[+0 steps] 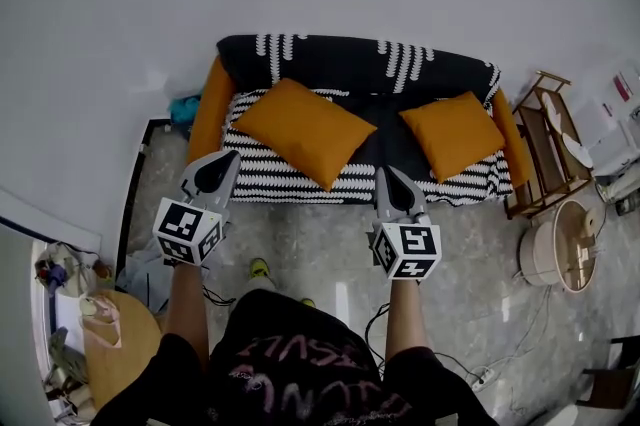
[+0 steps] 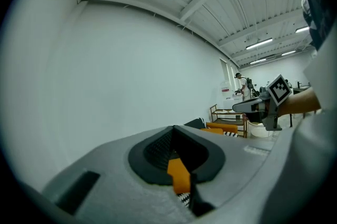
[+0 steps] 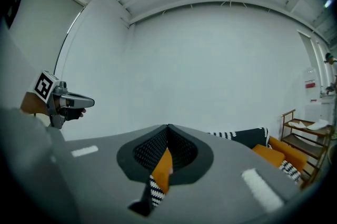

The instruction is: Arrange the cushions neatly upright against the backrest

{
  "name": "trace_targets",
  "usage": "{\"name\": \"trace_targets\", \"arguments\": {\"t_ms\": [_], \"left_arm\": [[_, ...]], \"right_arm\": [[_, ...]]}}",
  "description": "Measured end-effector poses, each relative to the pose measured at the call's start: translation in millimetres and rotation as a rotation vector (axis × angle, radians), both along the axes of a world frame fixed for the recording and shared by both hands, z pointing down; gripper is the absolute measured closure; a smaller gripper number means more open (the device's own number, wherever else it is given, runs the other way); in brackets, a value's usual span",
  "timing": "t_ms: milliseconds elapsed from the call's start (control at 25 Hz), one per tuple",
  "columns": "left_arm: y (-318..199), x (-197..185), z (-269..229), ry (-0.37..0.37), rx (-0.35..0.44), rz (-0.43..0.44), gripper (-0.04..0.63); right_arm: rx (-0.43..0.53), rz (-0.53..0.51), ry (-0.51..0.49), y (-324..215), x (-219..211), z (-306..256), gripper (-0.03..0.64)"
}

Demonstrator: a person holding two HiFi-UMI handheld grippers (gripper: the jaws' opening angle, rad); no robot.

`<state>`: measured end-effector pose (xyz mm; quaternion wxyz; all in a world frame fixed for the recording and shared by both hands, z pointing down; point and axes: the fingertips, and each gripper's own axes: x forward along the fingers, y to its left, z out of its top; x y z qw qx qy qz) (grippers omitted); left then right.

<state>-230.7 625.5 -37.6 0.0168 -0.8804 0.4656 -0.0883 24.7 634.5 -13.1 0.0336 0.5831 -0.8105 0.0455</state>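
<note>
A sofa with a black-and-white patterned cover (image 1: 350,64) stands against the white wall. Two orange cushions lie flat on its seat: a larger one (image 1: 303,126) on the left and a smaller one (image 1: 453,131) on the right, neither leaning on the backrest. My left gripper (image 1: 222,161) is shut and empty, hovering just before the seat's front edge on the left. My right gripper (image 1: 387,176) is also shut and empty, in front of the seat near the middle. In the left gripper view the shut jaws (image 2: 176,131) hide most of the sofa. The right gripper view (image 3: 168,128) shows the same.
A wooden shelf rack (image 1: 545,144) stands beside the sofa's right arm, with a round wooden tub (image 1: 562,244) in front of it. A round wooden table (image 1: 120,344) with clutter sits at lower left. Cables and a power strip (image 1: 480,376) lie on the tiled floor.
</note>
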Motion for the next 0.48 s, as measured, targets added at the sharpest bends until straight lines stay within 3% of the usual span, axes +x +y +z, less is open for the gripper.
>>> {"name": "trace_targets", "arguments": {"t_ms": [200,480], "left_arm": [[-33,11,6,-0.022,0.009,0.04,0.589],[-123,-4,20,0.007,-0.02,0.056,0.589]], "right_arm": [[0.001,0.003,0.007,-32,-3,7,0.606],[-0.032,0.042,-0.003,-105,-13,20,0.606]]}}
